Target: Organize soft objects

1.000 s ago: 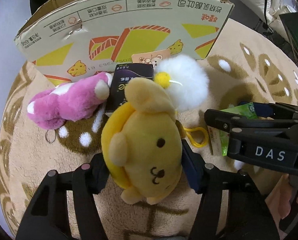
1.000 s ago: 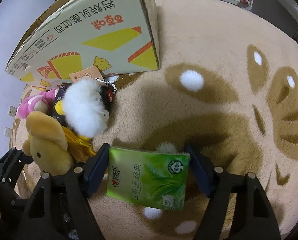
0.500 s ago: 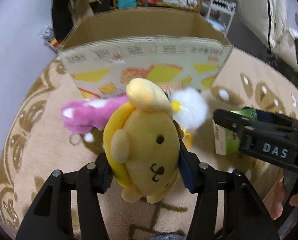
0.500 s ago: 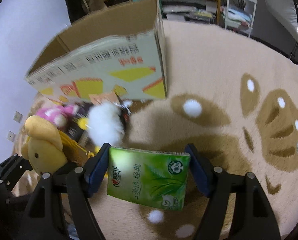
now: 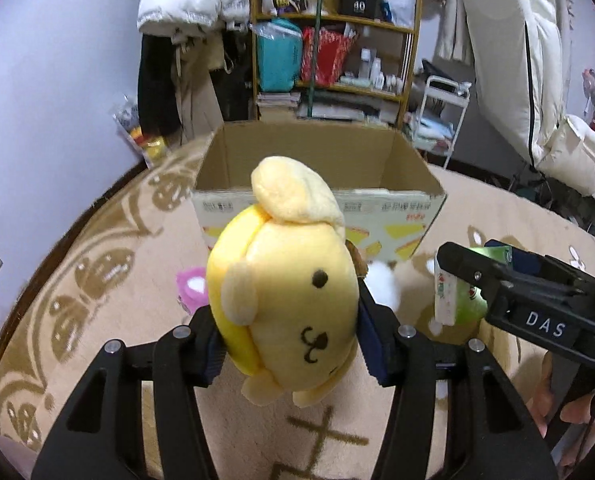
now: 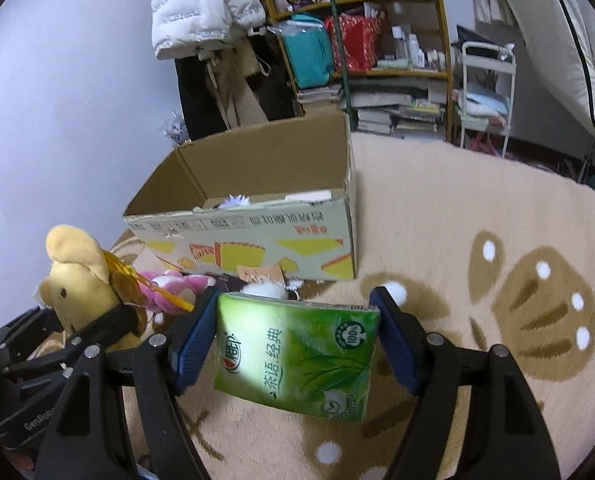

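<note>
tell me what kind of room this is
Most likely a lived-in bedroom or spare room at home: a patterned plush rug on the floor, a cluttered wooden shelf of bags and books, and a white puffer jacket hung up.

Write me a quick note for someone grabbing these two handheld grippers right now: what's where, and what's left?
Left gripper: shut on the yellow dog plush, held in the air before the cardboard box.
Right gripper: shut on the green tissue pack, also held off the rug.
Done: both items picked up.
Left: drop both into the open box, then collect the pink plush and white fluffy toy lying by its front.
</note>
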Tool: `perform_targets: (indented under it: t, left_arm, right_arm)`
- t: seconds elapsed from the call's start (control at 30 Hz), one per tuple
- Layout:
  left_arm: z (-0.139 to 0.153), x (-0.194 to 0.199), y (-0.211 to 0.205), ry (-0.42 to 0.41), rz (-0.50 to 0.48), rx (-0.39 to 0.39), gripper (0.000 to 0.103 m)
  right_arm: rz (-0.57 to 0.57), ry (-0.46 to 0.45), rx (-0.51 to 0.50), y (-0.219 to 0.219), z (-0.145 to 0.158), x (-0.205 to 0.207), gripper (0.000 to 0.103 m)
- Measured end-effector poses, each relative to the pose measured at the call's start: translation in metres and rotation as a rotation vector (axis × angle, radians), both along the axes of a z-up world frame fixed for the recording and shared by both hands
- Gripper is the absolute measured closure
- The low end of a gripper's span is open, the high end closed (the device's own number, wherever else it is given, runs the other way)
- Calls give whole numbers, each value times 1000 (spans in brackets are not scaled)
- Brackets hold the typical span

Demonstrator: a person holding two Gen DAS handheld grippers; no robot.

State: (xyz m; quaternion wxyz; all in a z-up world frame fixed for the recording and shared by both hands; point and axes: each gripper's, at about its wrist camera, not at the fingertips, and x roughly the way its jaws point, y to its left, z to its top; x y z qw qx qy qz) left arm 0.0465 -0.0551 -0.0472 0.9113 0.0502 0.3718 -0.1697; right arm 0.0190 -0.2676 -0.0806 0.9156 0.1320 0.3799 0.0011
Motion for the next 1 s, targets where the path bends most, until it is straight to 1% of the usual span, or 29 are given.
perform_targets:
  t: [0.3, 0.37, 0.43, 0.5, 0.6, 0.8, 0.93, 1.0]
  left_arm:
    - [13, 7, 9, -68, 41, 11, 49]
    - [20, 9, 9, -108, 41, 12, 49]
    - [25, 10, 11, -141, 27, -13, 49]
    - [33, 13, 11, -176, 21, -16, 49]
    - [46, 16, 12, -226, 26, -8, 49]
    - [70, 32, 13, -266, 19, -12, 49]
    - [83, 39, 11, -304, 17, -10, 49]
    - [88, 43, 11, -320, 18, -19, 49]
  right_arm:
    - [-14, -119, -74, 5, 26, 7, 24]
    - [-16, -151, -103, 7, 34, 11, 24]
    - [-13, -172, -121, 10, 40, 16, 24]
    - [-10, -183, -133, 11, 44, 22, 24]
    - [-3, -196, -141, 11, 48, 27, 24]
    - [1, -229, -166, 9, 62, 32, 24]
    - [-13, -270, -175, 3, 78, 39, 24]
    - [-19, -284, -156, -1, 84, 43, 24]
